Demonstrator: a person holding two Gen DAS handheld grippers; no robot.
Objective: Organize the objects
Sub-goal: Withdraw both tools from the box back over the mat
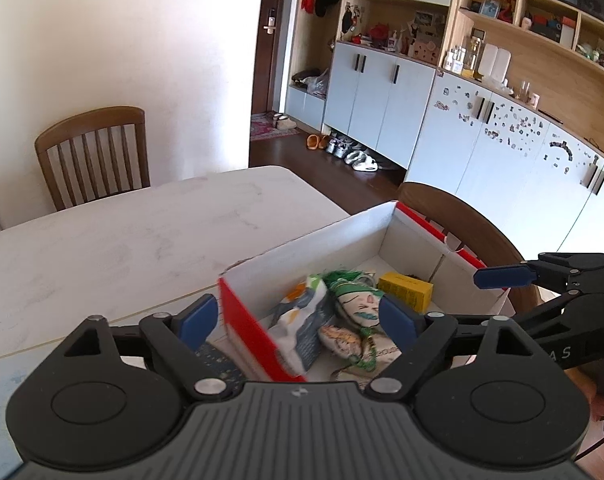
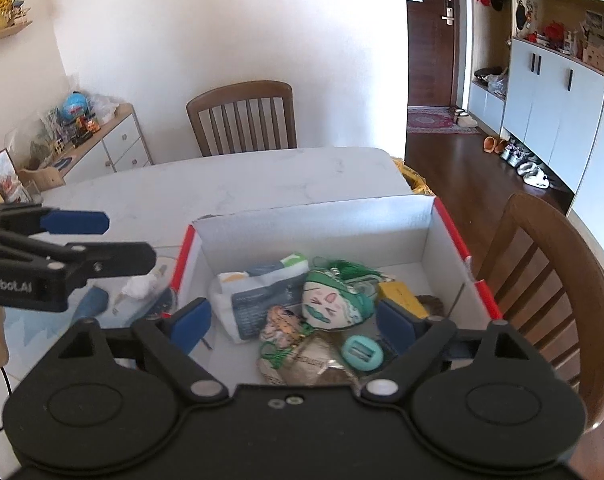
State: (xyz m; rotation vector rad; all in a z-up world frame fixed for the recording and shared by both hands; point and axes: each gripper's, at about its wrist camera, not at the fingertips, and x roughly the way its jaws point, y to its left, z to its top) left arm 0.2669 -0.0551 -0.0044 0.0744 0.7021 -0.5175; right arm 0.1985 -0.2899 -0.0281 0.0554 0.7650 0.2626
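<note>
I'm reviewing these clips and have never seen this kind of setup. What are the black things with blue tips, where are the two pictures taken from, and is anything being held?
There is no robot here: a person holds a two-finger gripper in each hand, and each gripper carries a wide-angle camera looking along its blue-padded fingers. One picture comes from the left gripper, the other from the right gripper; each also catches the other gripper at its edge. Both are open and hold nothing. They are over a red and white cardboard box on a pale table. Inside lie a white snack bag, a green plush face, a yellow box and a teal round item. A few small things lie on the table left of the box.
</note>
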